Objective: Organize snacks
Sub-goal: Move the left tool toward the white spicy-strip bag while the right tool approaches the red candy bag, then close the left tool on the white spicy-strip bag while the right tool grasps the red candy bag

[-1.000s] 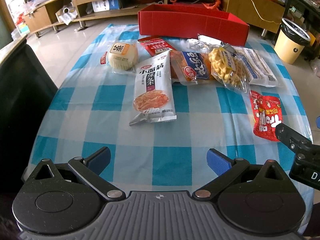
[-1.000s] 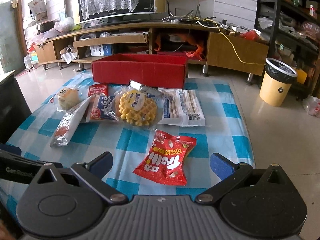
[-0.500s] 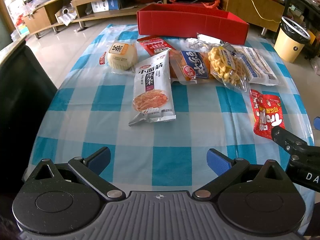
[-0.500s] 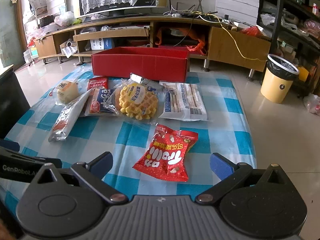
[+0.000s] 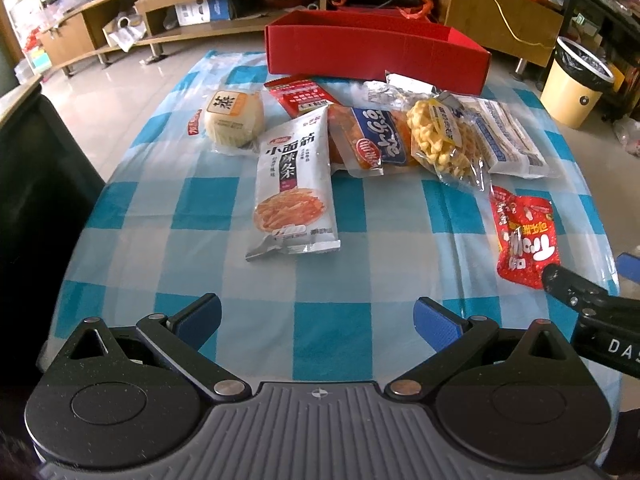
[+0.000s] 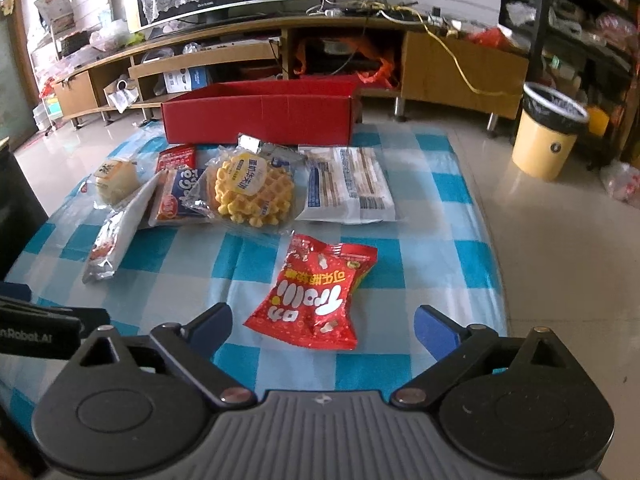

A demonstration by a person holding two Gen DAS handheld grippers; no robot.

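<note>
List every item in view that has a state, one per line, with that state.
left gripper: open, empty
right gripper: open, empty, fingers either side of the red snack bag
red snack bag: sealed, flat on the cloth
red box: open-topped
waffle pack: sealed, overlapping neighbours
white strip-snack bag: sealed, flat
bin: lidless, lined

Pale shiny floor [image 6: 552, 248] ahead of me, long wooden TV stand [image 6: 280, 40] behind, yellow bin [image 6: 550, 132] and dark shelving [image 6: 580, 20] off right.

Blue-and-white checked tablecloth [image 6: 436, 184], red box [image 6: 260, 118], red snack bag [image 6: 316, 292], seemingly yellow waffle [image 6: 252, 188].
</note>
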